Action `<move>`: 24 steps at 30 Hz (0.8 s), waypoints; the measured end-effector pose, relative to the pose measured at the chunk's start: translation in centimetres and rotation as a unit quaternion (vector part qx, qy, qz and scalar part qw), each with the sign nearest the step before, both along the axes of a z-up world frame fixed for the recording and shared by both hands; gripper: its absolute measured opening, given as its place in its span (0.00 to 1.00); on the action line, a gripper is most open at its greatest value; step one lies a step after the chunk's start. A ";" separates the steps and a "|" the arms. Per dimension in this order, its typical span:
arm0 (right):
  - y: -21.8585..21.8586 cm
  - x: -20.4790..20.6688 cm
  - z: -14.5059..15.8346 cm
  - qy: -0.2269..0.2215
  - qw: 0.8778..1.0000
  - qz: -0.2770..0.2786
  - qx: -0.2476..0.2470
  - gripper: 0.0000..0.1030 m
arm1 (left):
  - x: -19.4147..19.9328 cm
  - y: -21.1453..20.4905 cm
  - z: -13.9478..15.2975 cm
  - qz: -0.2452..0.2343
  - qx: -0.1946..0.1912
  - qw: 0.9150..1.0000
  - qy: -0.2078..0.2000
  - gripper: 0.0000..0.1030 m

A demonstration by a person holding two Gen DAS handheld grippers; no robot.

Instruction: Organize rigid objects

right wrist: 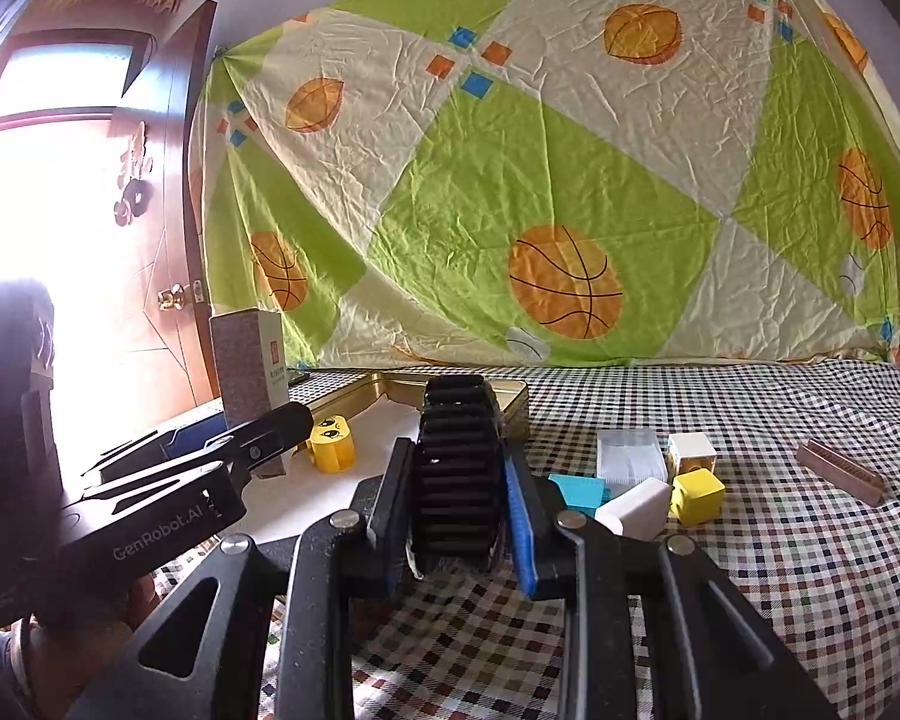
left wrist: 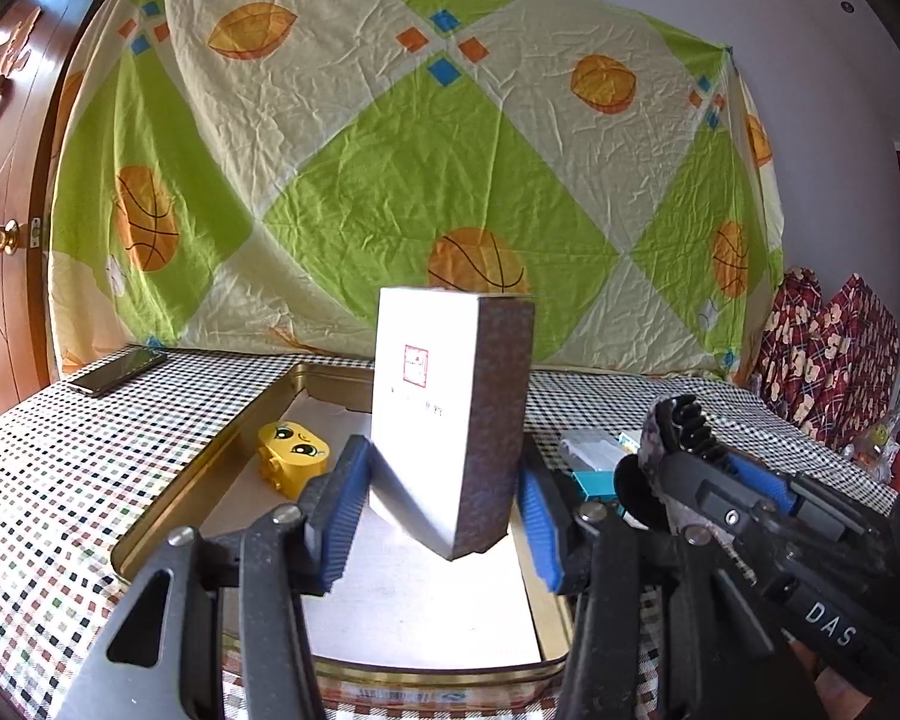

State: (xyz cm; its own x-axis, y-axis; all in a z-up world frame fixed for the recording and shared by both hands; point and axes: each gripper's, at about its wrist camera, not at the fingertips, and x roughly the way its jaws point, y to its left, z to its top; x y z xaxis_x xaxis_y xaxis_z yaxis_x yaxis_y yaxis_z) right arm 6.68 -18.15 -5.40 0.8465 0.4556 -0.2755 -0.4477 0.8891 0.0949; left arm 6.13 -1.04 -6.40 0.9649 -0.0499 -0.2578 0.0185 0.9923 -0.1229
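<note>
Holding box over tray, comb alongside

Item 1, left tool (left wrist: 444, 504): jaws set narrow, blue pads pressed on both sides of a tall box (left wrist: 450, 414). Box fills centre frame in the left view, long axis upright with a slight tilt, lower corner hanging clear above the pale floor of the gold tray (left wrist: 168, 516). Judged drop point lies directly beneath; the move turns on lowering, not reaching.

Item 2, yellow toy (left wrist: 292, 456): already in the tray, left of the box and apart from it.

Item 3, right tool (right wrist: 457, 516): jaws nearly closed, gripping a black comb (right wrist: 457, 468) upright, centre frame of the right view. Tray (right wrist: 510, 402) lies ahead and to its left; left tool is nearer.

Item 4, loose blocks (right wrist: 696, 495): on the checked surface (right wrist: 750, 570), right of centre, outside the tray.
</note>
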 end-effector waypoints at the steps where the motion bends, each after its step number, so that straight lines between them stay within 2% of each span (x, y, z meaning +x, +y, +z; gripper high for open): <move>1: 0.1 0.0 0.0 0.001 1.000 0.001 0.001 0.29 | 0.0 0.1 0.0 0.001 0.000 1.000 0.000 0.46; 24: 3.1 0.0 -0.2 0.005 0.999 0.030 -0.010 0.29 | 0.0 3.0 -0.1 0.032 -0.011 0.999 0.013 0.46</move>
